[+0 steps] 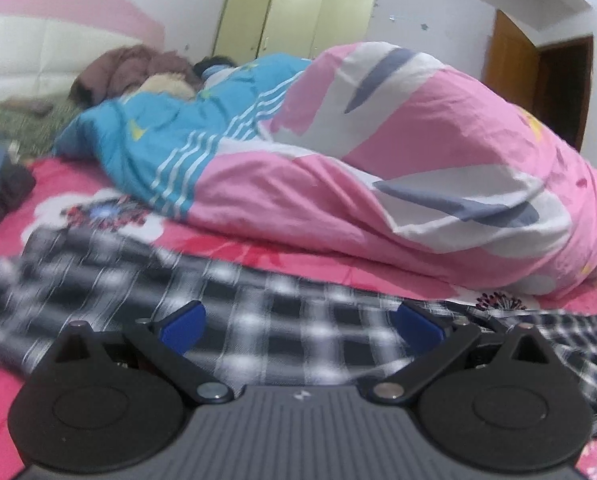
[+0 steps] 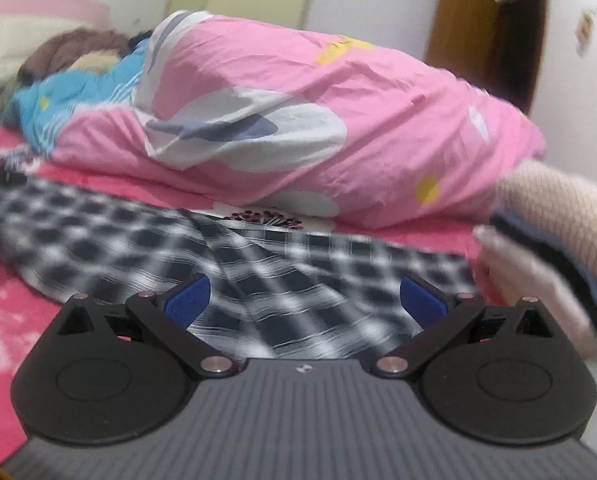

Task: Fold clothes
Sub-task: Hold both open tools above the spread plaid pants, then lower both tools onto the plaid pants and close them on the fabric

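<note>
Gripper (image 1: 300,322) (jaws apart) above checked shirt (image 1: 258,320)

walls: white | wardrobe (image 1: 294,12): pale yellow-green, far wall | door (image 1: 538,80): brown wood, right; headboard (image 1: 30,52): white padded

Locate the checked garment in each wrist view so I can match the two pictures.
Left wrist: the checked garment lies across the lower middle on the red sheet, behind the open left gripper.
Right wrist: it runs from the left edge to lower centre, behind the open right gripper.
Shared landmark: the pink quilt bunched behind the garment in both.
</note>
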A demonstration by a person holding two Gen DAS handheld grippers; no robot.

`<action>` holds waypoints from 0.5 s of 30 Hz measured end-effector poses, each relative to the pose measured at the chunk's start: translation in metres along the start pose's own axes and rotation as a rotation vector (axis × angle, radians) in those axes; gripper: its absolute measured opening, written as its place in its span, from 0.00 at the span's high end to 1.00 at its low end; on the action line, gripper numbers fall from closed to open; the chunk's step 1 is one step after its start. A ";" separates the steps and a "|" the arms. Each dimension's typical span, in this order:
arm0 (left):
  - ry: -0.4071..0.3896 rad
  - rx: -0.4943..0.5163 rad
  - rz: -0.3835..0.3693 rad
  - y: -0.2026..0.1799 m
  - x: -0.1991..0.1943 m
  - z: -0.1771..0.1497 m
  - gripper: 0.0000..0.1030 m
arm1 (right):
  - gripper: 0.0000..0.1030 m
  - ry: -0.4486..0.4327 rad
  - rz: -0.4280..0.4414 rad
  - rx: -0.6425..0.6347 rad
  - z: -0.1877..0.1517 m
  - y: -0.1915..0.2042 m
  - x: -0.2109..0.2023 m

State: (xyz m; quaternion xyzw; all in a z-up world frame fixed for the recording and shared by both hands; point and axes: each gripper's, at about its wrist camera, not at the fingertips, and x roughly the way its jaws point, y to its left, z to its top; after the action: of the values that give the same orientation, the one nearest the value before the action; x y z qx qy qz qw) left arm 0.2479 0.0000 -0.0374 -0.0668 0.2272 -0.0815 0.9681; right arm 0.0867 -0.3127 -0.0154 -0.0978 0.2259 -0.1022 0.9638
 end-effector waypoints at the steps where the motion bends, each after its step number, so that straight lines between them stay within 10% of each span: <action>1: 0.006 0.010 0.004 -0.005 0.006 0.001 0.06 | 0.03 0.004 0.011 -0.031 0.000 0.001 0.005; 10: 0.091 -0.039 0.000 -0.005 0.049 -0.014 0.65 | 0.49 0.111 0.085 -0.254 -0.015 0.027 0.052; 15: 0.096 -0.052 0.000 -0.002 0.055 -0.018 0.81 | 0.70 0.166 0.097 -0.287 -0.021 0.028 0.066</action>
State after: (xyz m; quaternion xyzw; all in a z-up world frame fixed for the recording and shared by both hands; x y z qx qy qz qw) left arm 0.2884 -0.0145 -0.0769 -0.0878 0.2755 -0.0790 0.9540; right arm 0.1393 -0.3047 -0.0683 -0.2147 0.3214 -0.0299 0.9218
